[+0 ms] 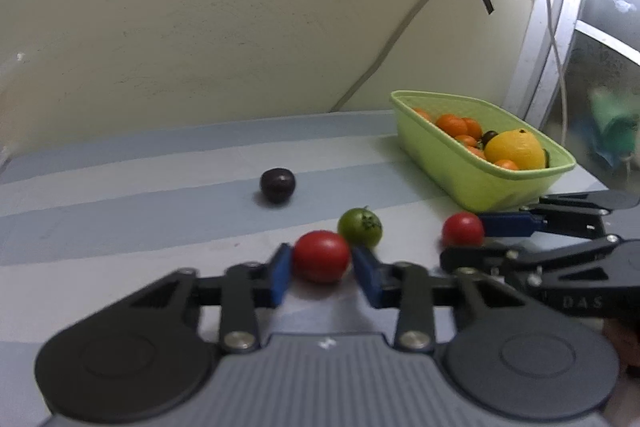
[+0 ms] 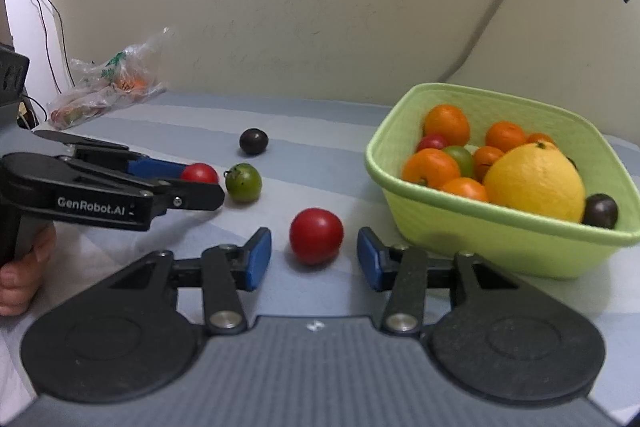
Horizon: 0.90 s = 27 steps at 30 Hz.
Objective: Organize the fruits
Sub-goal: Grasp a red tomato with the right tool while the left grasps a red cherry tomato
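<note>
My left gripper (image 1: 322,254) is shut on a red tomato (image 1: 320,261), its blue pads touching both sides of it on the striped cloth. In the right wrist view that gripper (image 2: 202,179) comes in from the left with the same tomato (image 2: 199,172) at its tips. My right gripper (image 2: 313,239) is open around a second red tomato (image 2: 316,235), with a gap at each pad; it also shows low on the right as the other gripper (image 1: 464,241). A green tomato (image 1: 359,227) and a dark plum (image 1: 277,185) lie loose further out.
A light green basket (image 2: 480,91) at the right holds oranges, a large yellow citrus (image 2: 534,181), small tomatoes and a plum. A plastic bag (image 2: 108,83) lies at the far left by the wall. A hand (image 2: 20,275) grips the left tool. A cable (image 1: 380,55) runs down the wall.
</note>
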{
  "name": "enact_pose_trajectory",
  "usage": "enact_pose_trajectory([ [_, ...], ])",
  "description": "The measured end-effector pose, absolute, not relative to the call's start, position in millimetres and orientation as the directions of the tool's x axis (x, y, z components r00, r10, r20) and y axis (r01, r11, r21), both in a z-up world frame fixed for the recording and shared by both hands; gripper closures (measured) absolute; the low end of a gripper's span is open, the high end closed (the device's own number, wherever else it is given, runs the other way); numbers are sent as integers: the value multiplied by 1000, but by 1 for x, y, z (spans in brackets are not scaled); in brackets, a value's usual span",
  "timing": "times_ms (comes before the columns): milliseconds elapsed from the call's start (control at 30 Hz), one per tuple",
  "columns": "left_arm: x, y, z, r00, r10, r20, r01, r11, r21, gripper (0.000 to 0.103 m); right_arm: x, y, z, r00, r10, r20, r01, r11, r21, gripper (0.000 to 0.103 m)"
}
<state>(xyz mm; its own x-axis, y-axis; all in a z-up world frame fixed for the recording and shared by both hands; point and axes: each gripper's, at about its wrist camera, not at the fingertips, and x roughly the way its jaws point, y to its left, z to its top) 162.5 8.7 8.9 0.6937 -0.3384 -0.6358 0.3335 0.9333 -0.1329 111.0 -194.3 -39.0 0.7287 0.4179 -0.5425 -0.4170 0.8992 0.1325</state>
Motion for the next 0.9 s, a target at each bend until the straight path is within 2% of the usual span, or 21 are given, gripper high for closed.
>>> enact_pose_trajectory([
  [67,157,10,9,693,-333,-639,319,937,-142,72,109,-192,-38,733,411,-542,-416,901,120,72],
  [567,13,0,17,670,-432,-604,409,894,-186,72,-22,-209,-41,740,473,-479,-444,878,181,72],
  [900,-6,-14,8,716,-376,-588,393,913,-105,71,-46,-198,-49,769,426,-477,-441,893,87,70],
])
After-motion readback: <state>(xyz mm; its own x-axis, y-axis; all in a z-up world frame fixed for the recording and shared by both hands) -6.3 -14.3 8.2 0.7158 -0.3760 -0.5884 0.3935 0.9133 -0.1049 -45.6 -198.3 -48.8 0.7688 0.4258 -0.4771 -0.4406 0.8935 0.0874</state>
